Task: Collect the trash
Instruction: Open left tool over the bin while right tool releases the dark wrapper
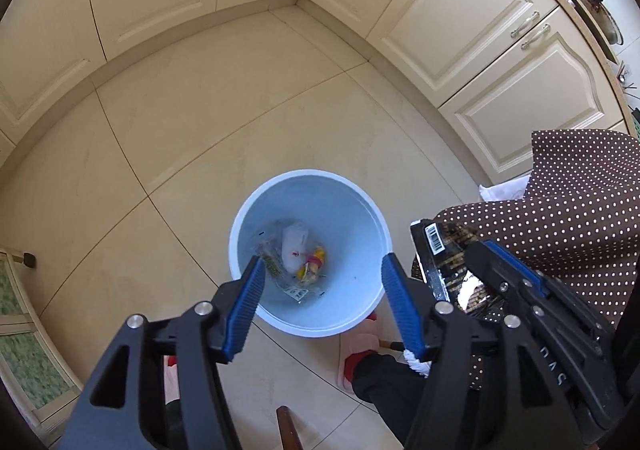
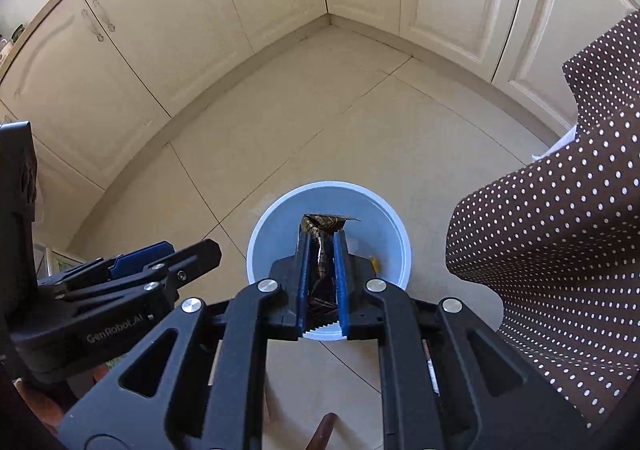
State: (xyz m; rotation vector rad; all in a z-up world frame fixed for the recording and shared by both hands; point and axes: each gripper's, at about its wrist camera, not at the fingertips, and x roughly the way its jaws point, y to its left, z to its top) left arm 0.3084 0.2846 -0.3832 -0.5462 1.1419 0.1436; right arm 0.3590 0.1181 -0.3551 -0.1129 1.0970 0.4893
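- Dark, shiny wrapper [image 2: 320, 250] pinched between the blue pads of the right gripper [image 2: 322, 246], top end crumpled and poking out past the fingertips.
- Held directly over the mouth of the pale blue bin [image 2: 260, 234] on the floor tiles, so a release should, by the look of it, drop it straight in.
- Left gripper [image 1: 323, 270] spread wide with nothing between its pads, hovering over the same bin; probably parked there just to stay out of the way.
- Left wrist view down into the bin [image 1: 240, 218]: white crumpled wad [image 1: 295, 246], yellow and red scrap [image 1: 313, 268], clear plastic and a small printed label at the bottom, so some rubbish already collected.
- Same view, side-on look at the wrapper [image 1: 444, 254]: barcode label at the top, glossy face, right gripper [image 1: 486, 250] clamped on it off to the side.
- Right wrist view hides nearly all the bin contents behind wrapper and fingers; only a yellow speck visible.
- Brown polka-dot cloth [image 2: 560, 230] hanging just beside the bin, cream cabinets [image 2: 180, 30] behind, well apart.
- Risk, as a guess: light foil could flutter toward the rim.
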